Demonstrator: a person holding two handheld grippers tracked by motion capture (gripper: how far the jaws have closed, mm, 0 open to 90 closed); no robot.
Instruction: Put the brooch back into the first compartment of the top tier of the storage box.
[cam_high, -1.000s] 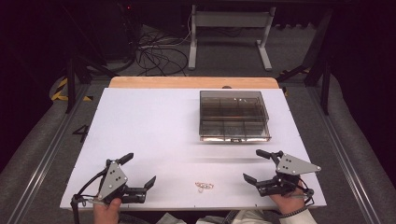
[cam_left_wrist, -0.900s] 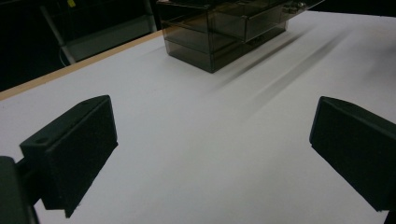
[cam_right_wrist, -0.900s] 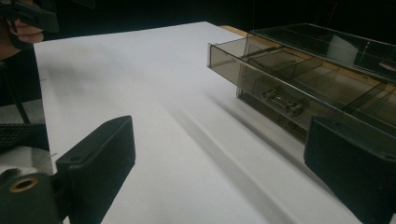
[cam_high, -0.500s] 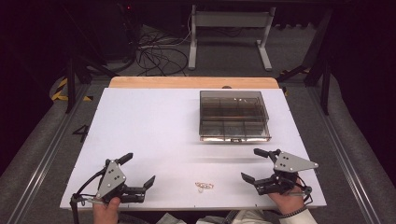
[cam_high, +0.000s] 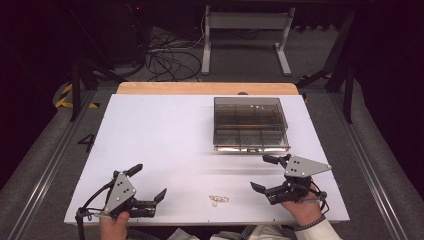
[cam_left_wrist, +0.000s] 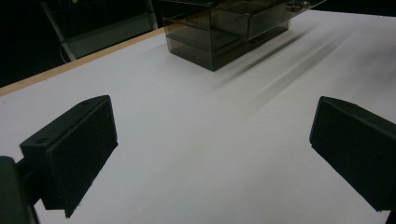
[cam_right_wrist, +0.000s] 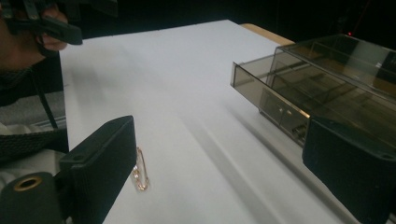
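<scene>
Dim room, grey carpet floor (cam_high: 40, 165), tangled cables (cam_high: 167, 55), metal frame (cam_high: 245, 22) beyond.

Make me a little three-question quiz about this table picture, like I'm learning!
1. True or false: the left tongs are holding something.
2. Which tongs are nearer the small gold pin? A) left B) right
3. Fill in: the smoky clear box has its drawer pulled slightly ____.

Key:
1. False; both the left and right tongs are open with nothing between them.
2. B, though not by much.
3. Open, as the right gripper view shows.
</scene>
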